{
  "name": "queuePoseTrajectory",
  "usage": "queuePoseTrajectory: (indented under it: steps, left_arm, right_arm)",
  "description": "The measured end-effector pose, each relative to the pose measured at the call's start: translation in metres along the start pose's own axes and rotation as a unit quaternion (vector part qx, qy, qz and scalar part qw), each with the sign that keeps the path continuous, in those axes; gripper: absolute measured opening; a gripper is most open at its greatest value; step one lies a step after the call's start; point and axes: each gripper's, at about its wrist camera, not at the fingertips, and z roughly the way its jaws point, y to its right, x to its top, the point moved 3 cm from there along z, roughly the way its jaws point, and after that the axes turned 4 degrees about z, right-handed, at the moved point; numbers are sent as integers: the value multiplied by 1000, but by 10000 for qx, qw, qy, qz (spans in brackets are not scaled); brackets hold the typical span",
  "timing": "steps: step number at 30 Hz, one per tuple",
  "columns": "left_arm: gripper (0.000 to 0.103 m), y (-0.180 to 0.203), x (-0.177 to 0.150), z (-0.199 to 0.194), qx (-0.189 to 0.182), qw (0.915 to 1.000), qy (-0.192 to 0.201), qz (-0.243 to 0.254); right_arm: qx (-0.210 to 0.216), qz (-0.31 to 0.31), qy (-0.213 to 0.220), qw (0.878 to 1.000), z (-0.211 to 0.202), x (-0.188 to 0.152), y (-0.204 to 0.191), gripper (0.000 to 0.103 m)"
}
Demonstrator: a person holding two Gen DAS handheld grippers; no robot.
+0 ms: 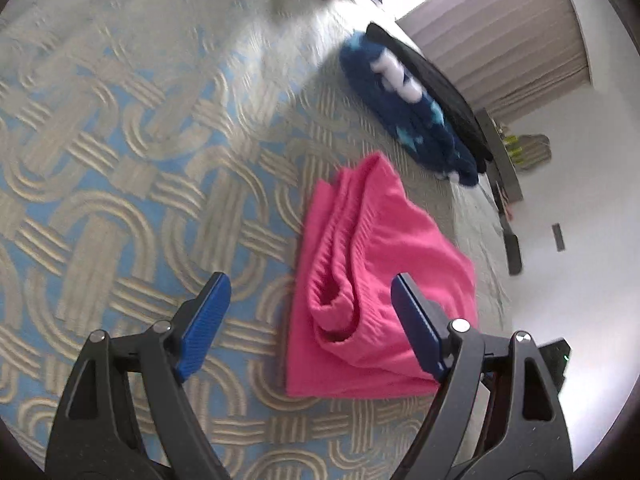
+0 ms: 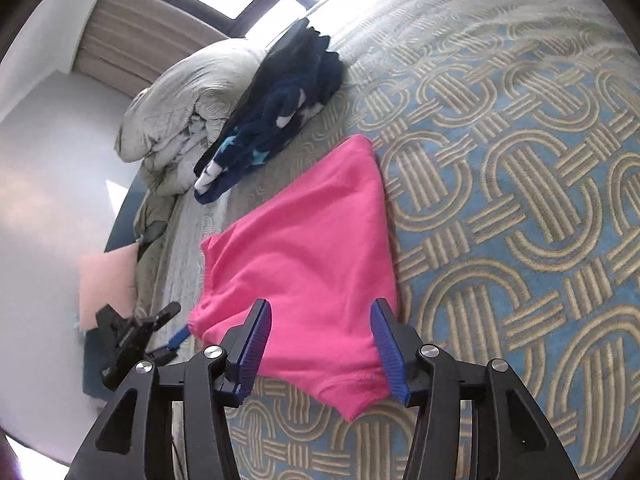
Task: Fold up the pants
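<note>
Pink pants (image 1: 360, 280) lie folded into a compact bundle on the patterned bedspread (image 1: 120, 184); the elastic waistband faces the left wrist view. My left gripper (image 1: 310, 292) is open and empty, just above the near edge of the bundle. In the right wrist view the pink pants (image 2: 304, 248) lie flat, and my right gripper (image 2: 320, 328) is open and empty over their near edge. The left gripper (image 2: 160, 332) also shows at the lower left of the right wrist view, beside the pants.
A dark blue patterned garment (image 1: 412, 108) lies on black clothing beyond the pants; it also shows in the right wrist view (image 2: 276, 120). A grey crumpled duvet (image 2: 180, 112) sits at the bed's edge. The bed edge drops to a pale floor (image 1: 580, 240).
</note>
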Motion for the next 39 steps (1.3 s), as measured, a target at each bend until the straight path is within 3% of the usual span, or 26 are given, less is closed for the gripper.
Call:
queuePoseTrajectory:
  steps: [5, 7, 10, 11, 14, 20, 23, 26, 29, 31, 32, 33, 35, 39]
  left_arm:
    - [83, 4, 1, 13, -117, 9997, -207, 34]
    - [83, 8, 3, 18, -302, 9990, -332, -7]
    - [83, 22, -2, 35, -772, 9929, -905, -41]
    - [84, 27, -5, 42, -692, 9918, -1069, 57]
    - [89, 39, -6, 44, -417, 9923, -1067, 481]
    - [91, 35, 4, 49, -639, 9930, -971, 204]
    - [84, 39, -9, 41, -657, 9894, -1197, 503]
    - [75, 43, -11, 37, -544, 9877, -1315, 655]
    - [61, 39, -1, 45, -435, 9890, -1350, 425]
    - [48, 34, 5, 47, -368, 9907, -1285, 245]
    - [37, 31, 7, 47, -322, 9917, -1238, 142]
    - [33, 29, 7, 46, -300, 9925, -1185, 77]
    - [25, 33, 2, 40, -327, 9942, -1017, 146]
    - [24, 46, -5, 23, -106, 9960, -690, 560]
  right_arm:
    - [-284, 167, -97, 9994, 9, 14, 14, 57]
    - [-150, 237, -172, 9995, 13, 17, 19, 57]
    - [49, 323, -254, 9991, 18, 25, 22, 58]
    - [95, 329, -295, 9990, 21, 27, 22, 60]
    - [228, 339, -363, 9985, 29, 32, 17, 68]
    - [263, 196, -471, 9983, 48, 43, 4, 72]
    - [303, 41, -563, 9979, 45, 36, -2, 71]
    - [452, -145, -820, 9955, 42, 14, -11, 64]
    - [117, -415, -703, 9966, 44, 11, -18, 57]
    - [15, -249, -712, 9971, 52, 17, -13, 34]
    - [-16, -88, -710, 9974, 57, 21, -8, 28]
    - [-2, 9, -685, 9977, 59, 23, -4, 19]
    - [119, 161, -573, 9982, 59, 25, -1, 18]
    - [-53, -298, -258, 9992, 49, 18, -17, 15]
